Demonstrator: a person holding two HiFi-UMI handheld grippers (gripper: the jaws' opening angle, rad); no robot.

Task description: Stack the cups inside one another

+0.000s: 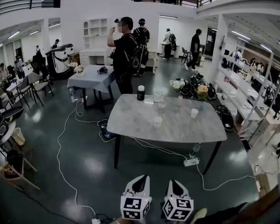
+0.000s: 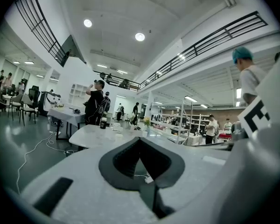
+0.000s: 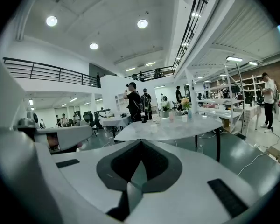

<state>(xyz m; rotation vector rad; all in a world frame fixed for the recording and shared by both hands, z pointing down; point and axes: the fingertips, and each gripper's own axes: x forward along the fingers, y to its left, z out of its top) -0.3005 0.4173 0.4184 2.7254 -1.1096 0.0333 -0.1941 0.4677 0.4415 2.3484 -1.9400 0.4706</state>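
My left gripper [image 1: 141, 180] and right gripper [image 1: 174, 185], both fully closed and empty, well apart from the cups [image 1: 157, 121] toward the table's [image 1: 130, 120] far edge.

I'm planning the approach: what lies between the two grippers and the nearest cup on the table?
Head view: dark floor crossed by a white cable, then bare tabletop up to the nearest cup.

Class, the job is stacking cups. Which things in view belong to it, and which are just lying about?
Job: front cup, middle cup, right cup, table, left gripper, right gripper, jaws shut on both.
Lying about: black canister, white card, floor power strip.
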